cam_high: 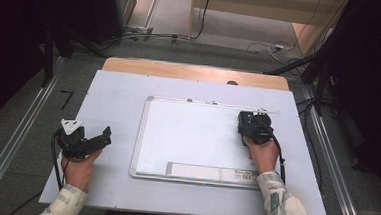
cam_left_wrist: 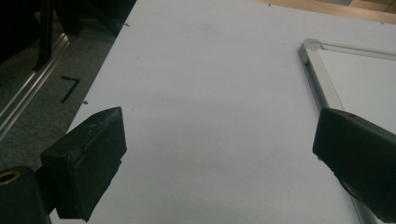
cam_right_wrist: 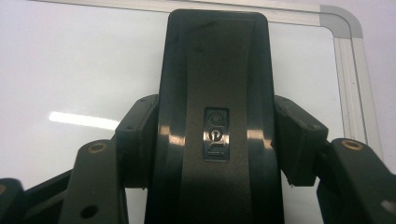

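A white whiteboard [cam_high: 191,137] with a silver frame lies flat on the table's pale sheet [cam_high: 114,98]. My right gripper [cam_high: 251,122] hovers at the board's far right corner, shut on a black eraser [cam_right_wrist: 215,93] with a small silver logo. In the right gripper view the jaws press both sides of the eraser, with the board [cam_right_wrist: 70,70] right behind it. My left gripper [cam_high: 105,136] rests left of the board, open. Between its wide-apart jaws in the left gripper view [cam_left_wrist: 219,130] there is only the bare sheet, and the board's corner [cam_left_wrist: 322,79] lies to the right.
A grey label strip [cam_high: 209,173] runs along the board's near edge. The table's wooden far edge [cam_high: 195,72] shows beyond the sheet. Metal rails [cam_high: 16,142] flank the table on the floor, with cables [cam_high: 272,47] and dark stands behind. A taped "7" [cam_high: 66,99] marks the floor at left.
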Available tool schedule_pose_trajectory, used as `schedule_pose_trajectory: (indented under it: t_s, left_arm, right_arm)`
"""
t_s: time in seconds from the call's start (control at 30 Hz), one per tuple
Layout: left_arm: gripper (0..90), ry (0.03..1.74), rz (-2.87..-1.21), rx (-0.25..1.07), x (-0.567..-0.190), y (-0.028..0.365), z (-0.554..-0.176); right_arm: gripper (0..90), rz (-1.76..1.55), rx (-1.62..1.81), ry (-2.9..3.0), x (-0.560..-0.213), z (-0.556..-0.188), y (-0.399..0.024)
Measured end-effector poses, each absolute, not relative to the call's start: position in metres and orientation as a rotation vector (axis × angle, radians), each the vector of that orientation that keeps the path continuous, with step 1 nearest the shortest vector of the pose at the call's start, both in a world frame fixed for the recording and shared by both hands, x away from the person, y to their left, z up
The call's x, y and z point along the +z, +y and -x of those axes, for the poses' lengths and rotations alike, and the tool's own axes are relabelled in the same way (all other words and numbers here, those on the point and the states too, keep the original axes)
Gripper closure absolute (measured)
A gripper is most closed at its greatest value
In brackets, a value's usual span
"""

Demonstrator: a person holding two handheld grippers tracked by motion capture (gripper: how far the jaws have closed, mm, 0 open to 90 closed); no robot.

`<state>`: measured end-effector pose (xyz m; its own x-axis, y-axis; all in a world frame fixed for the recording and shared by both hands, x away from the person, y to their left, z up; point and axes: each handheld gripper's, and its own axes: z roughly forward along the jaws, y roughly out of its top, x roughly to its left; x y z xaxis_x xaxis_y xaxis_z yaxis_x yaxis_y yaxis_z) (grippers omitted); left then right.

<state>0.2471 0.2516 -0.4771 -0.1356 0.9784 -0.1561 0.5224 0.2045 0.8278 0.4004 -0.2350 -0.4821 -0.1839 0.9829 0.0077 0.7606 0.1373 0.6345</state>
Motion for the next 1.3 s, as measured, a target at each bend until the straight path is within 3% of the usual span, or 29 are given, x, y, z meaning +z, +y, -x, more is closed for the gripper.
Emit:
schedule_pose_trajectory:
  t_s: [1.3]
  left_arm:
    - [3.3,1.745,-1.413,0.807,-0.474,0.247,-0.247]
  right_arm:
    - [36.7,-1.69,0.826,1.935,-0.456,-0.35,-0.271]
